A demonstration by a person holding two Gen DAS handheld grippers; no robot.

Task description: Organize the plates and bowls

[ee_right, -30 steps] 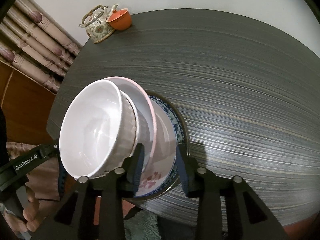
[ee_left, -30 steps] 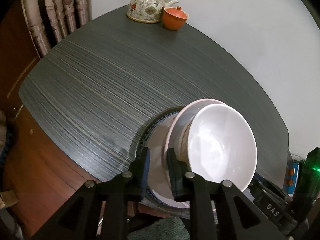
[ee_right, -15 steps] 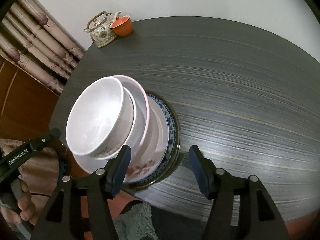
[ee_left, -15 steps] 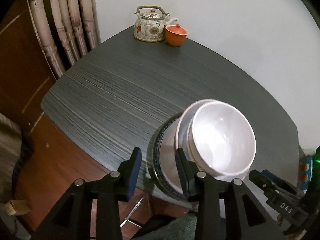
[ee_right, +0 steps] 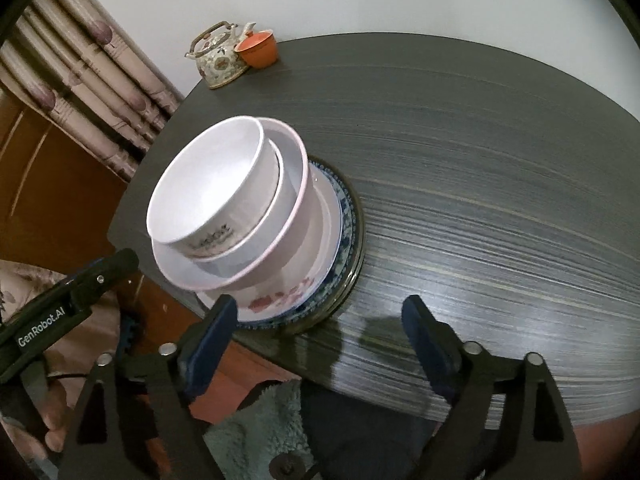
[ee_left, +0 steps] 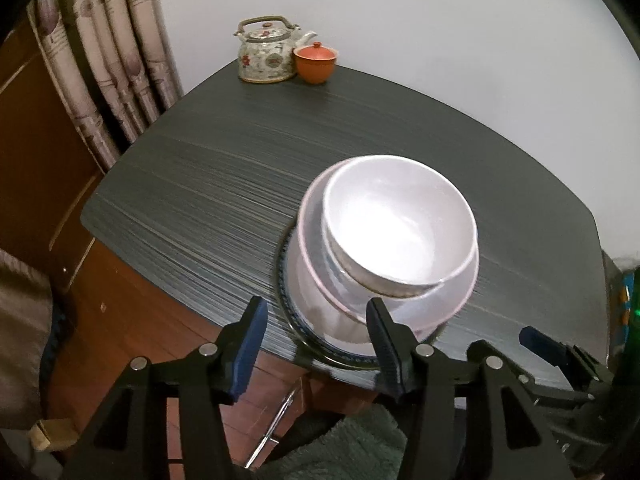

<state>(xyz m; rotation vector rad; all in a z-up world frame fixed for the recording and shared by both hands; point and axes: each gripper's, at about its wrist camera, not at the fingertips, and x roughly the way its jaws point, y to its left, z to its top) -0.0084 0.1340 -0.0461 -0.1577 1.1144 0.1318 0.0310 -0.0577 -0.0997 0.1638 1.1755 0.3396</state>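
A stack stands near the front edge of the dark table (ee_left: 208, 184). A white bowl (ee_left: 400, 220) sits on top, inside a pink-rimmed bowl (ee_left: 452, 300), on a white flowered plate (ee_right: 280, 300) and a blue-patterned plate (ee_left: 312, 336). In the right wrist view the white bowl (ee_right: 204, 184) and pink-rimmed bowl (ee_right: 288, 204) lean left. My left gripper (ee_left: 316, 328) is open and empty, just in front of the stack. My right gripper (ee_right: 316, 324) is open and empty, in front of the stack's right side.
A flowered teapot (ee_left: 268, 54) and an orange lidded cup (ee_left: 316, 62) stand at the table's far corner. Curtains (ee_left: 108, 76) and a wooden cabinet (ee_left: 36, 152) lie left. A green towel (ee_right: 260, 432) lies below the table edge.
Both grippers opened, let go of the stack's plates and drew back toward the table's front edge. The stack stays on the table.
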